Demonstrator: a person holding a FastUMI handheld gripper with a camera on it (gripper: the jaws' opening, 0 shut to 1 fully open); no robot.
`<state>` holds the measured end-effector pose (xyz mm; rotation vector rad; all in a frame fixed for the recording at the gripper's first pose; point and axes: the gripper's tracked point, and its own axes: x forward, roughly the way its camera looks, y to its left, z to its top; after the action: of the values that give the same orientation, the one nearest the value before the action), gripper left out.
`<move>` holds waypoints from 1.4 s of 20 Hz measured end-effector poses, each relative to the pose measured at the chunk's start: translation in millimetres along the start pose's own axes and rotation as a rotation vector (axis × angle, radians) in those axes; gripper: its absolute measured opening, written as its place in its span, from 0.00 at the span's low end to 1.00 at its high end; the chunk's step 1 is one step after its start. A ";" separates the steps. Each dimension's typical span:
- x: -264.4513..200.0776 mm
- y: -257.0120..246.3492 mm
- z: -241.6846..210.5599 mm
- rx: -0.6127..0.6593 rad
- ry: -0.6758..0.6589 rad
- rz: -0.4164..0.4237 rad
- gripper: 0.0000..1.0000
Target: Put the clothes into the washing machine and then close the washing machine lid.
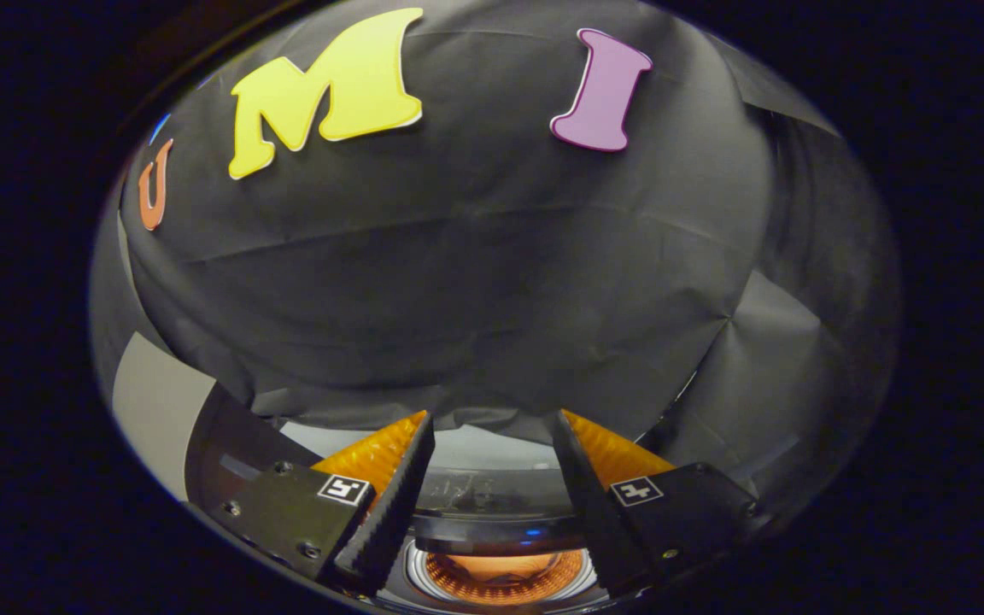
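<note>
The claw [492,423] hangs released and empty, tilted over the open washing machine drum [500,576], facing the booth wall [475,273].

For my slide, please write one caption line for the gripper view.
Open gripper held empty above the washing machine, whose drum shows below between the fingers, the black cloth wall beyond.

One washing machine [492,512], seen from above, with one round drum opening [499,574] between and below the fingers. One tool [492,420], two fingers [389,504], spread apart with nothing between them; each carries one square marker, two markers in all. One black cloth wall [475,282] on the far side.
</note>
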<state>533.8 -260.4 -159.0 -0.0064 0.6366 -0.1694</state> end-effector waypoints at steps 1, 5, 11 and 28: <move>-1.9 -0.7 -1.7 -0.001 -0.001 0.001 0.88; -8.5 1.0 -5.2 -0.004 -0.030 0.009 0.88; -17.6 1.9 -14.0 -0.002 -0.059 0.011 0.88; -76.2 1.2 -73.7 0.006 -0.304 0.018 0.88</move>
<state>430.1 -243.7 -173.4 -0.0205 0.3324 -0.1492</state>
